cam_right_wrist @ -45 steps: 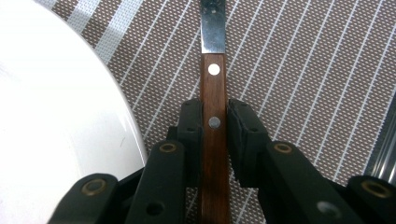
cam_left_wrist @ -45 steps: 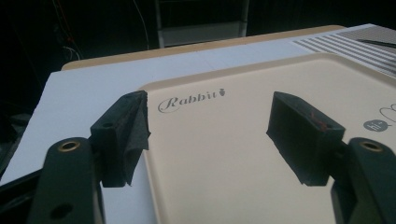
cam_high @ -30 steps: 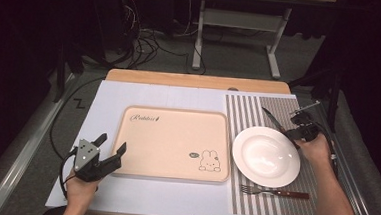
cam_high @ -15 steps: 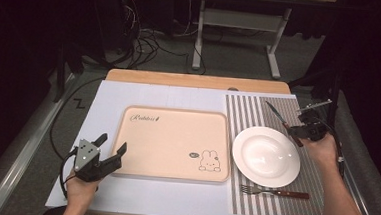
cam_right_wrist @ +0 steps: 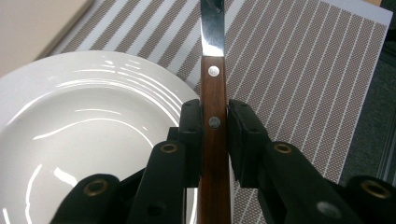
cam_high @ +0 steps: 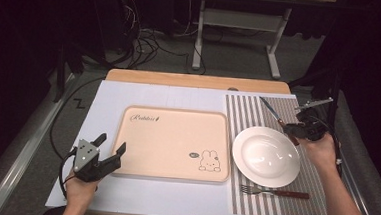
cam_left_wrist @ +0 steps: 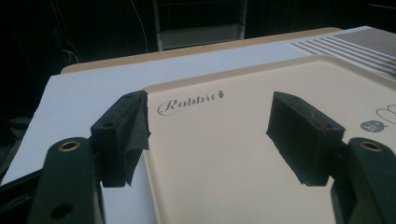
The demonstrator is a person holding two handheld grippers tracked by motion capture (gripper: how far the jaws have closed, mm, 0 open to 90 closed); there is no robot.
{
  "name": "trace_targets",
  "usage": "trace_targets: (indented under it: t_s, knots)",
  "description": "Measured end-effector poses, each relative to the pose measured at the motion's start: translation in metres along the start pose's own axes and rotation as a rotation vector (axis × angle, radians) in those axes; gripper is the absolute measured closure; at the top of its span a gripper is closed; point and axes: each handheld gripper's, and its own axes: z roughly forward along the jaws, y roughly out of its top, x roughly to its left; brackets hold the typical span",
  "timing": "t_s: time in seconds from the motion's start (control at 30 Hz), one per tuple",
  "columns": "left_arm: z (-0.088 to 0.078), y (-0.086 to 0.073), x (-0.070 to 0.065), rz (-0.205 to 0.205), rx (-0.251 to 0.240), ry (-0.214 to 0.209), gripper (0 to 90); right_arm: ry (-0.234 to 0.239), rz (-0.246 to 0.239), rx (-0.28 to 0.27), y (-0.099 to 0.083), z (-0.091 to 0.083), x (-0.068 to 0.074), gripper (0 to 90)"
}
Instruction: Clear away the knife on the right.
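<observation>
Right gripper point(cam_right_wrist: 215, 122) clamped on knife point(cam_right_wrist: 213, 88): riveted wood handle, steel blade, above striped woven mat point(cam_right_wrist: 299, 70) beside glossy round plate point(cam_right_wrist: 88, 135). Left gripper point(cam_left_wrist: 210, 130) jaws apart over smooth beige tray point(cam_left_wrist: 243, 154).

The striped mat point(cam_high: 258, 111) lay bare behind the plate point(cam_high: 265, 156), the tray point(cam_high: 174, 141) stood empty, and a fork point(cam_high: 273, 192) blocked the mat's near edge.
</observation>
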Motion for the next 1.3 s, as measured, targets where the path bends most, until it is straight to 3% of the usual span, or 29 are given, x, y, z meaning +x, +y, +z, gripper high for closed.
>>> trace_targets:
  t_s: [0.3,0.5,0.6,1.0,1.1,1.3]
  knots:
    - [0.0,-0.001,-0.001,0.019,0.002,-0.005,29.7,0.021,-0.006,-0.021,-0.001,-0.009,0.015,78.5]
    - [0.002,-0.001,-0.002,0.027,0.011,-0.005,29.7,0.043,-0.031,-0.038,-0.001,-0.016,0.033,78.6]
    - [0.002,-0.001,-0.002,0.032,0.012,-0.007,29.7,0.064,-0.039,-0.045,0.001,-0.02,0.049,78.5]
    - [0.003,-0.001,-0.002,0.027,0.019,-0.004,29.7,0.145,-0.057,-0.06,-0.002,-0.018,0.085,78.5]
    - [0.004,-0.001,-0.001,0.022,0.021,-0.006,29.6,0.152,-0.032,-0.046,-0.002,-0.016,0.094,78.5]
    - [0.005,-0.001,0.001,0.015,0.022,-0.013,29.6,0.179,-0.033,-0.041,0.0,-0.012,0.107,78.5]
